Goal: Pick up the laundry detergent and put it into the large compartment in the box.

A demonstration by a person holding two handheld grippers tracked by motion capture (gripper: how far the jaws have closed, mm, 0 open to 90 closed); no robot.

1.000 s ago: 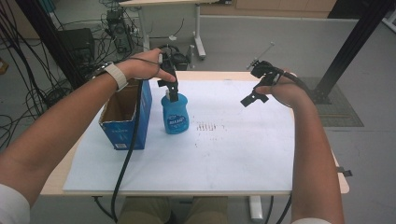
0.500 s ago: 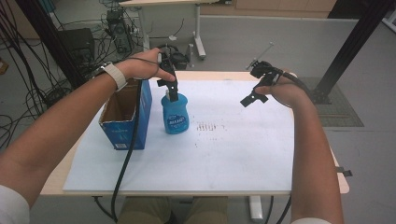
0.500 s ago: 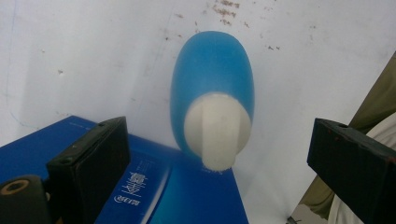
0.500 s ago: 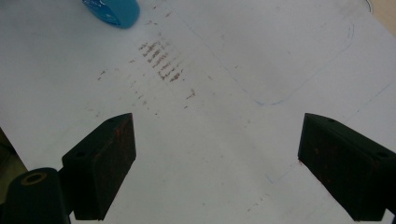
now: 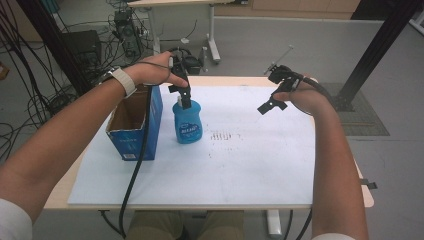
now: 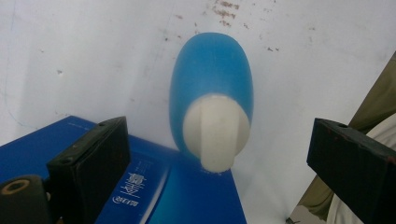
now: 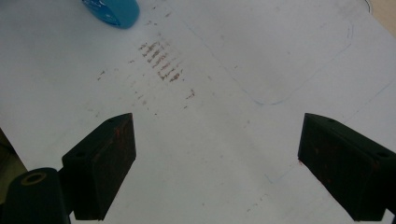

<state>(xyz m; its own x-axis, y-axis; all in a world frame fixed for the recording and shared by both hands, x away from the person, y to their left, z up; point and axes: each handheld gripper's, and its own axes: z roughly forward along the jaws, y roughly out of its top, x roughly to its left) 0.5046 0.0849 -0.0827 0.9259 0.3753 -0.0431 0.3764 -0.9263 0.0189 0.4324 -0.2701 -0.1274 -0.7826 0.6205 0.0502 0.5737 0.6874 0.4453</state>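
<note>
From the high view, a blue bottle [image 5: 187, 122] with a white cap stands upright on the white sheet [image 5: 225, 170] that covers the surface [image 5: 60, 197]. A blue box [image 5: 134, 131] with its top open stands just beside the bottle, on its left. The left gripper [image 5: 183, 95] hangs right over the top of the bottle, and from here you cannot tell if it touches the cap. The right gripper [image 5: 272, 97] is held up in the air over the far right part of the sheet, well apart from the bottle. Some small brown marks [image 5: 220, 137] lie on the sheet near the bottle. In the left gripper view, the camera looks straight down on the bottle [image 6: 212, 100] and its white cap [image 6: 215, 130]. The left gripper [image 6: 217, 154] is wide open, with one black jaw on each side of the cap and a clear gap on both sides, so it holds nothing. The blue box [image 6: 182, 196] sits below the bottle in this view, close against it. In the right gripper view, the right gripper [image 7: 217, 163] is wide open too and holds nothing. Between its jaws is only the white sheet [image 7: 261, 56] with the brown marks [image 7: 161, 60] on it. A bit of the blue bottle [image 7: 114, 10] peeks in at the top edge, far from the jaws.
</note>
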